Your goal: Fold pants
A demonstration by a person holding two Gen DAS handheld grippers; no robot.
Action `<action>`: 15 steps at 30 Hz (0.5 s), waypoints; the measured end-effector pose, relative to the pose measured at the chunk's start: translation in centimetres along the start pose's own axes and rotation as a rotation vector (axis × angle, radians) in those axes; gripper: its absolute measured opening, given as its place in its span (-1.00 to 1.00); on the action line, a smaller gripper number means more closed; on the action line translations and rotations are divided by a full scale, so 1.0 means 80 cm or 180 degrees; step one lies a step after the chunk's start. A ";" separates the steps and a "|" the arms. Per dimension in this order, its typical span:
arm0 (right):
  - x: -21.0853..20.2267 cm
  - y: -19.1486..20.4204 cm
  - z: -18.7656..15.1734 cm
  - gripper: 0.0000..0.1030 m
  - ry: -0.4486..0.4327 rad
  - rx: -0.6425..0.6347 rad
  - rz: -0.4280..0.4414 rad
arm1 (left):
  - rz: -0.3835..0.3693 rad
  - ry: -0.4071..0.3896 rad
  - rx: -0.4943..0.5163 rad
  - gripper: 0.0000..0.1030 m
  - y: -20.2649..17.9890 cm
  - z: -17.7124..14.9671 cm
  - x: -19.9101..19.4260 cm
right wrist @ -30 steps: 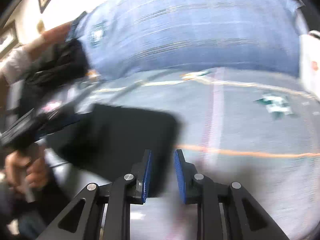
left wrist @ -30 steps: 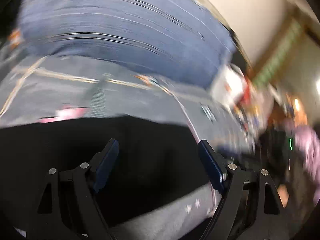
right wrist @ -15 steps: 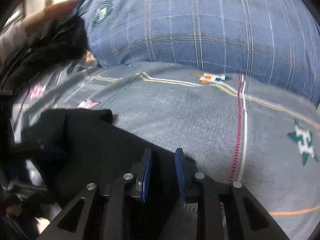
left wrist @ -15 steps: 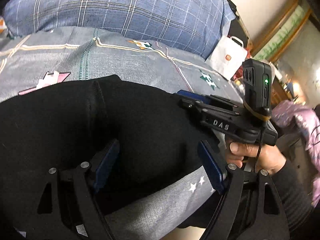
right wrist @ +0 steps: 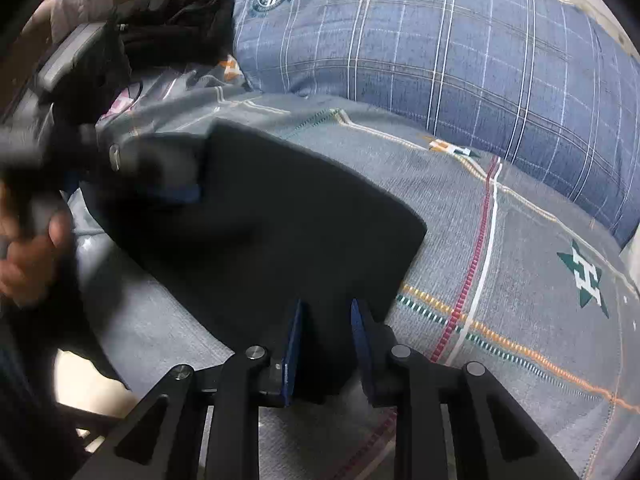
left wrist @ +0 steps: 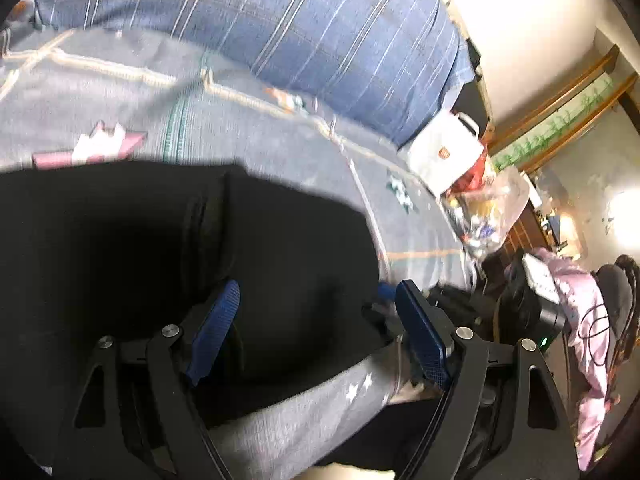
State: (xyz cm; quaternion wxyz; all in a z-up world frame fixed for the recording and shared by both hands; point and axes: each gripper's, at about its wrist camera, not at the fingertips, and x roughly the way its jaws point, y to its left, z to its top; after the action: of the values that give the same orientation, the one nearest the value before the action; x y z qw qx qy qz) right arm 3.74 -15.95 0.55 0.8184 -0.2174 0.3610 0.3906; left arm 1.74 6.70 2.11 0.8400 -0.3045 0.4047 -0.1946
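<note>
Lying folded into a flat dark rectangle on the grey patterned bedspread (right wrist: 520, 208), black fabric pants (right wrist: 280, 208), just in front of the big blue plaid pillow (right wrist: 440, 40). Clamped by the right gripper (right wrist: 326, 344) at the pants' near corner, blue pads (right wrist: 294, 344) pressed together on a pinch of black cloth. Hovering over the pants' near edge, left gripper (left wrist: 320, 332), jaws wide apart, nothing between them. Beyond the pillow's right end, a white paper bag (left wrist: 444, 152). Left of the pillow, a heap of black clothing (right wrist: 176, 32).
</note>
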 end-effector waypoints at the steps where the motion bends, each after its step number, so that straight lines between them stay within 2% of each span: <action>1: 0.000 -0.003 0.000 -0.52 0.0016 0.0035 0.0029 | 0.0034 -0.0116 0.0094 0.57 -0.006 0.012 -0.002; 5: -0.001 -0.009 0.001 -0.51 0.0021 0.0133 0.0089 | 0.0136 -0.0170 0.0236 0.57 -0.006 0.051 0.012; 7: -0.001 -0.005 0.002 -0.50 0.0017 0.0075 0.0041 | 0.0519 -0.0123 0.0064 0.53 0.021 0.059 0.028; 8: -0.001 -0.004 0.002 -0.49 0.0016 0.0069 0.0033 | 0.0657 -0.0026 -0.0153 0.47 0.045 0.056 0.038; 9: -0.001 -0.004 0.003 -0.49 0.0020 0.0076 0.0044 | 0.0562 -0.0142 -0.0219 0.48 0.050 0.054 0.033; 12: -0.003 -0.006 0.002 -0.48 0.0037 0.0108 0.0079 | 0.0536 -0.0083 -0.0164 0.48 0.043 0.056 0.032; 15: -0.012 -0.009 0.011 -0.48 0.0007 0.0134 0.0034 | 0.0504 -0.0147 -0.0234 0.48 0.046 0.055 0.028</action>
State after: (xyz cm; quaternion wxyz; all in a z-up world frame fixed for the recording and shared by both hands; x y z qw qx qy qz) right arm 4.28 -16.24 1.90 0.8203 -0.1986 0.3712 0.3871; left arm 6.90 9.69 0.57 0.8501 -0.3066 0.4149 -0.1056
